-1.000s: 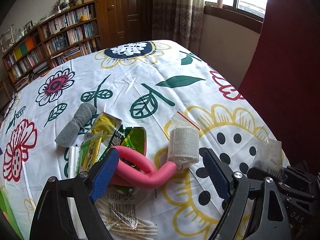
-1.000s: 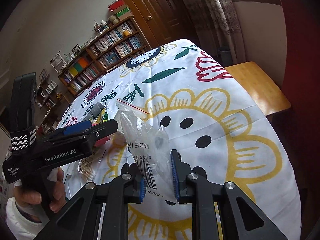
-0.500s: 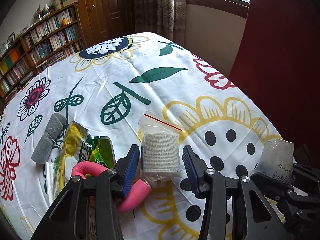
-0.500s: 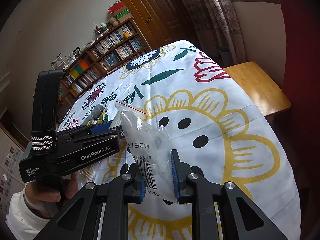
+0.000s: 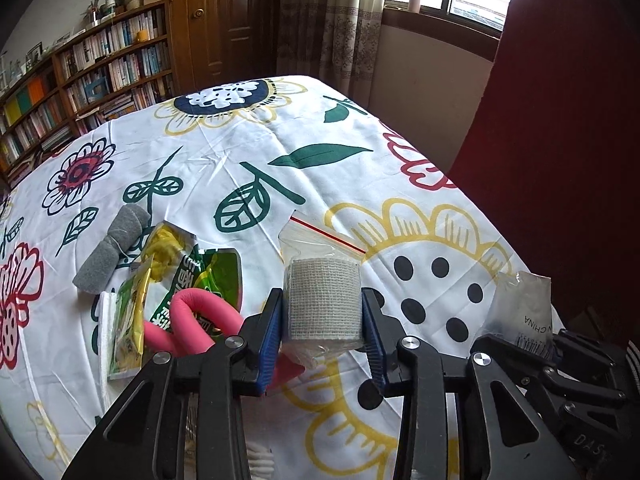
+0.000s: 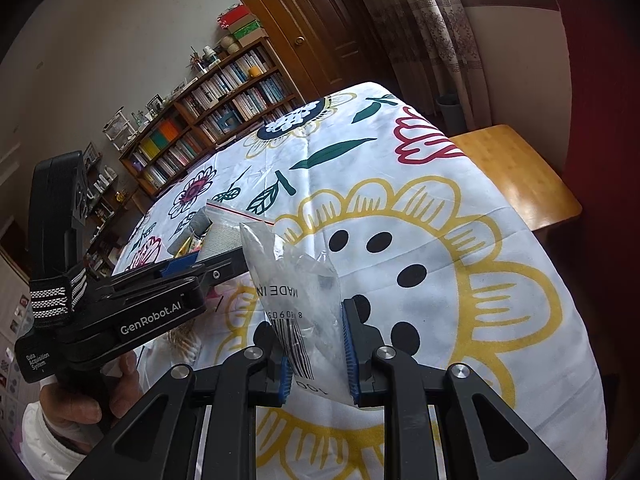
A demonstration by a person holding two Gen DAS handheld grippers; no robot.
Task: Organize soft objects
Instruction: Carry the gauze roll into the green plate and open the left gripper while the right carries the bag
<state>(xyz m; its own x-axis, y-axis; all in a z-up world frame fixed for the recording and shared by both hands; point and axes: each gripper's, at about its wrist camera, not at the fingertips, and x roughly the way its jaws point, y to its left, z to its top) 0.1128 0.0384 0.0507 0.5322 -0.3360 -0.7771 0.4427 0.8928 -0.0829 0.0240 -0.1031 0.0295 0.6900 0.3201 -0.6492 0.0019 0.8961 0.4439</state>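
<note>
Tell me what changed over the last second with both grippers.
The left gripper moved right from the pink foam tube and closed onto the bagged bandage roll. The right gripper stayed shut on its clear plastic bag; the other items on the tablecloth did not move.

Home room: bookshelves (image 5: 92,76), curtains (image 5: 332,28), floral tablecloth (image 5: 248,148)

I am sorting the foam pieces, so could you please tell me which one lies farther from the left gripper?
The grey foam roll, tied at its middle, lies farther out to the left. The pink foam tube curls right beside the left gripper.
</note>
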